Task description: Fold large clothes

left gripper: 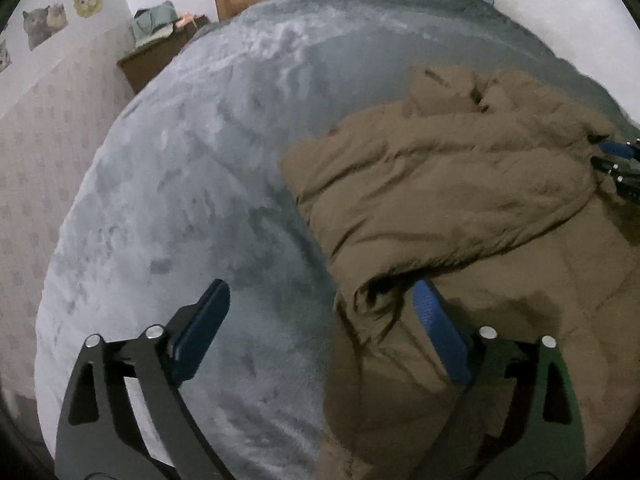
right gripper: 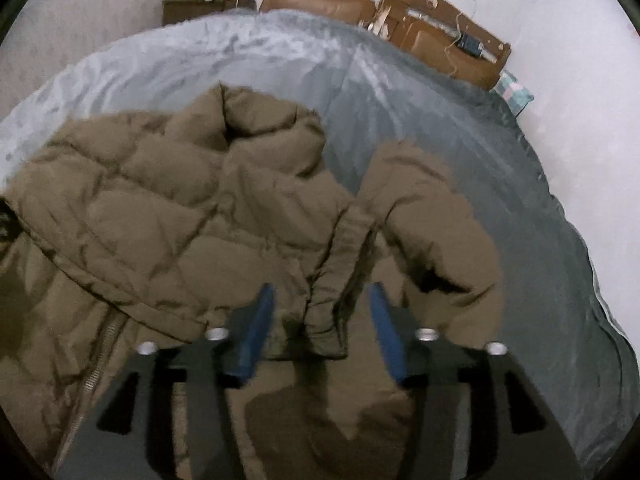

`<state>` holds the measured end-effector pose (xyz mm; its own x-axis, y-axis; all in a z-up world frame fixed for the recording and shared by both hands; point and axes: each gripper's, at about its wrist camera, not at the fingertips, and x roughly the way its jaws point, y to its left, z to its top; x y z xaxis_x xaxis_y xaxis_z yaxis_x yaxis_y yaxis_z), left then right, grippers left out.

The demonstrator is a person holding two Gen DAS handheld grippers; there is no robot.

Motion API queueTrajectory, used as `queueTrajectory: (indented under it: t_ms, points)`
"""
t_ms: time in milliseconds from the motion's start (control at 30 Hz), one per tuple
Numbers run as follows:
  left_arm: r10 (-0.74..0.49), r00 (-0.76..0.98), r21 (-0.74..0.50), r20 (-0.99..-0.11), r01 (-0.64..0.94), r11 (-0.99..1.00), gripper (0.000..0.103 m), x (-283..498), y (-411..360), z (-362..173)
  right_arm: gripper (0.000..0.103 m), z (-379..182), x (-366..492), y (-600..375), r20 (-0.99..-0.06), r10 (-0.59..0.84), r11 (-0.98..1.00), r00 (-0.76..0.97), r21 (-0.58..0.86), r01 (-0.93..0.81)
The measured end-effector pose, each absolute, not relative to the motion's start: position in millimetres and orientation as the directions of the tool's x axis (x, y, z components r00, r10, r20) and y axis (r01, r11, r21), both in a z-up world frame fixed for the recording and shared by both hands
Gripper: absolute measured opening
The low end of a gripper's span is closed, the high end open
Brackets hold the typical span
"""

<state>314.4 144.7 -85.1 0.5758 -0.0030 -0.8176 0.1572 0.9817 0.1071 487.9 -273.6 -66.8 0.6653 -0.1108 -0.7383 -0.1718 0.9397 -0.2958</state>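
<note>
1. The bed (left gripper: 180, 184), covered by a grey plush blanket (right gripper: 400, 92), filled most of both views and carried the one garment; no box or basket showed anywhere, so nothing sat inside anything.
2. The brown quilted puffer coat (left gripper: 460, 184) lay rumpled on the blanket. In the left wrist view it spread from between the fingers out ahead and to the right side, its near edge bunched in a fold just ahead of the right finger.
3. The left gripper (left gripper: 320, 300) stood spread wide, holding nothing: its left finger hung over bare blanket, its right finger over the coat's edge.
4. In the right wrist view the coat (right gripper: 172, 208) lay ahead of the jaws and to their left, with its hood (right gripper: 256, 116) farther ahead and a sleeve (right gripper: 432, 216) ahead to the right.
5. The right gripper (right gripper: 320, 304) had its blue pads (right gripper: 256, 328) on either side of a ribbed strip (right gripper: 340, 264) of the coat, a clear gap left on both sides, so it was parted and not yet clenched on the cloth.
6. Beyond the bed stood a brown padded headboard (right gripper: 332, 4), and a dark nightstand (left gripper: 152, 56) with cloth heaped on it.
7. Cat stickers (left gripper: 44, 20) marked the pale wall far to the left.
</note>
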Motion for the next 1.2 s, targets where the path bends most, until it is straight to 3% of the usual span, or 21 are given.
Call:
queueTrajectory:
  t_ms: [167, 300, 467, 533, 733, 1200]
  points:
    - [-0.007, 0.596, 0.087, -0.803, 0.128, 0.988, 0.099, 340.3, 144.5, -67.9, 0.067, -30.1, 489.3, -288.0, -0.671, -0.079, 0.968, 0.737, -0.229, -0.104]
    - [-0.007, 0.566, 0.062, -0.825, 0.103, 0.993, 0.096, 377.2, 115.1, -79.4, 0.067, -36.8, 514.6, -289.9, -0.722, 0.022, 0.990, 0.691, -0.083, -0.118]
    - [-0.011, 0.488, 0.047, -0.873, 0.105, 0.993, 0.064, 406.9, 92.7, -106.5, 0.065, -70.1, 536.3, -267.5, -0.769, -0.006, 0.982, 0.639, -0.124, -0.141]
    - [0.002, 0.443, 0.050, -0.897, 0.098, 0.994, 0.056, 413.2, 88.3, -127.1, 0.050, -84.7, 543.0, -264.8, -0.794, -0.019, 0.981, 0.608, -0.131, -0.141]
    - [0.025, 0.405, 0.068, -0.914, 0.092, 0.993, 0.061, 415.0, 87.3, -162.6, 0.046, -126.8, 554.4, -265.1, -0.836, -0.088, 0.968, 0.541, -0.200, -0.151]
    - [0.075, 0.445, 0.130, -0.892, 0.094, 0.987, 0.069, 404.5, 85.3, -177.5, 0.047, -143.1, 553.8, -266.0, -0.834, -0.092, 0.969, 0.544, -0.201, -0.144]
